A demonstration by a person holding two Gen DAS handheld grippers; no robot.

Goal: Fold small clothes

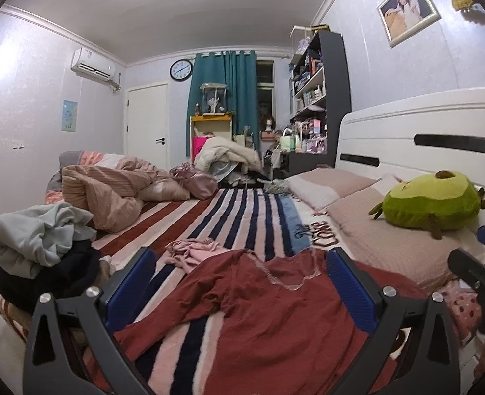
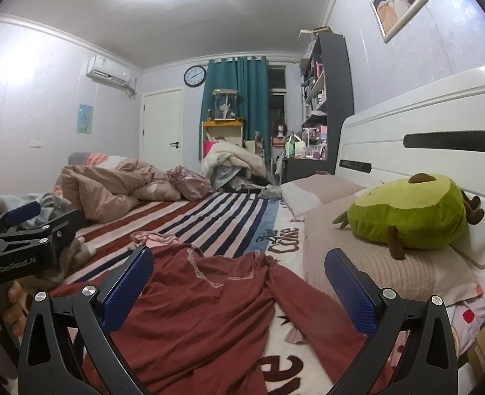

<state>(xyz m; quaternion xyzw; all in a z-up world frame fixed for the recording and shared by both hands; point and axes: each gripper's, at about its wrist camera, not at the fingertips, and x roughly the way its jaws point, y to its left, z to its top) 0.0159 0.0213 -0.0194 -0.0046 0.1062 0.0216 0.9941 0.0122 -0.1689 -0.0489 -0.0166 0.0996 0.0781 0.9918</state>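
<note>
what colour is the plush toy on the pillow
Green plush toy with brown parts; right wrist view shows it best.

Dark lettering on the bed blanket point(image 2: 275, 230) reads "Coke" beneath a smaller, illegible script. The left claw point(image 2: 28, 227) body carries an embossed brand mark, too blurred to read with certainty.

Shirt point(image 1: 275, 309) lies crumpled on blanket point(image 1: 242, 217); plush point(image 1: 433, 197) on pillow point(image 1: 390, 240) right.

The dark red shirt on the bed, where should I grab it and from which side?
Take the dark red shirt at its pale-stitched neckline edge, coming in low from the near bedside. The cloth lies rumpled there, so the rim is raised enough to pinch. Both the left gripper and right gripper are open over it.
</note>
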